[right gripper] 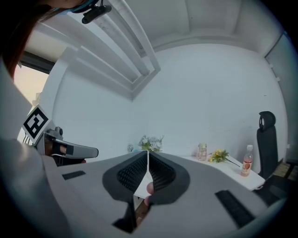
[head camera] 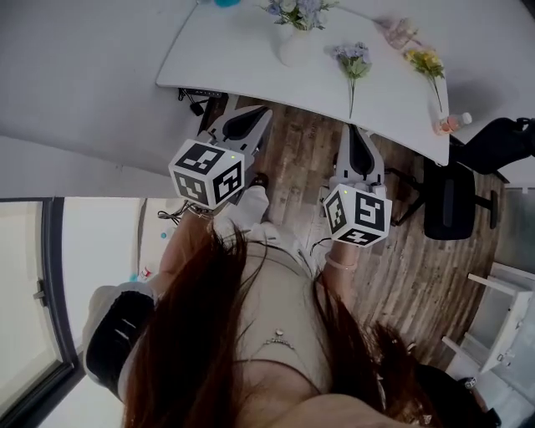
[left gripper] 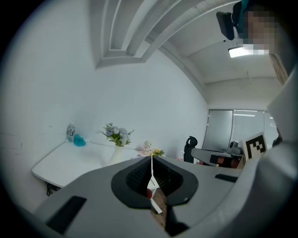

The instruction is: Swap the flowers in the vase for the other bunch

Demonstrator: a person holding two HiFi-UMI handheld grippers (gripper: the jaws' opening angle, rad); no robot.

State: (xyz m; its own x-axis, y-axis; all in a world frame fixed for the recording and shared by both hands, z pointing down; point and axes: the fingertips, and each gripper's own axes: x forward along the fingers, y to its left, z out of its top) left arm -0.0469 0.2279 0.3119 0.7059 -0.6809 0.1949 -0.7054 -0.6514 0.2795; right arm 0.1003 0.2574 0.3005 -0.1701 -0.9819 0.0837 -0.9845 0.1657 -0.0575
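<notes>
A white vase [head camera: 294, 43] with pale blue and white flowers [head camera: 298, 10] stands at the far side of the white table [head camera: 242, 58]. A loose purple bunch [head camera: 354, 60] lies on the table to its right, and a yellow bunch [head camera: 426, 62] lies further right. Both grippers are held short of the table's near edge, over the wooden floor. My left gripper [head camera: 261, 112] is shut with nothing in it, and so is my right gripper [head camera: 352, 129]. The vase flowers [left gripper: 117, 134] show past the left gripper [left gripper: 152, 158]. The right gripper [right gripper: 148, 153] points at the same flowers [right gripper: 150, 142].
A glass jar [head camera: 401, 33] stands near the yellow bunch, and a small bottle [head camera: 452, 123] is at the table's right corner. A black office chair [head camera: 456, 196] stands right of the table. A blue object [left gripper: 79, 140] and a bottle [left gripper: 70, 132] sit at the table's left end.
</notes>
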